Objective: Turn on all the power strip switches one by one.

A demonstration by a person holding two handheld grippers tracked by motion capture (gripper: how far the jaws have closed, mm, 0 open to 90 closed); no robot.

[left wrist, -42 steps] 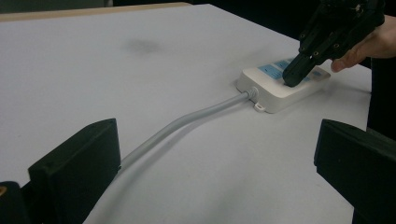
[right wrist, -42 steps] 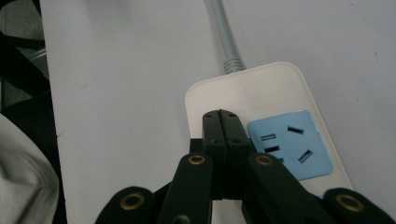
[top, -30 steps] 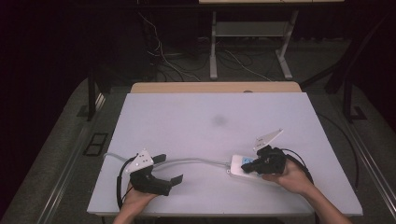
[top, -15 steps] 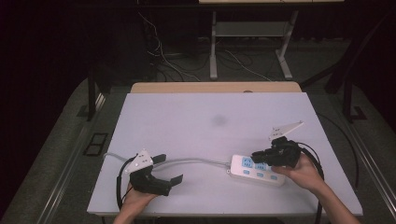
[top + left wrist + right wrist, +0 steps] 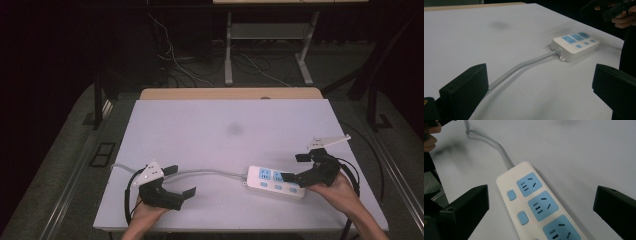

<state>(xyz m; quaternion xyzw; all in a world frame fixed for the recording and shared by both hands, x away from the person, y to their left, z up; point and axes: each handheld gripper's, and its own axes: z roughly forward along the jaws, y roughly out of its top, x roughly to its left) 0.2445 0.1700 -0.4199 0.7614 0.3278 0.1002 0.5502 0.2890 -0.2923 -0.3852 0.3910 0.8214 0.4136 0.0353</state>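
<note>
A white power strip with blue sockets lies flat on the white table, near its front right. Its grey cable runs left toward my left gripper, which rests open on the table with the cable passing between its jaws. My right gripper hovers over the strip's right end. Its jaws have just been opening and now stand wide, with the strip below them and untouched. Small red lights glow beside the strip's blue switches.
The table's wooden far edge borders a dark floor with loose cables and a metal stand. A faint grey smudge marks the middle of the table. The right gripper's cable loops off the front right edge.
My right gripper has drawn back to the right and lifted off the power strip, and its jaws have gone from shut to wide. The left gripper and the strip have stayed put.
</note>
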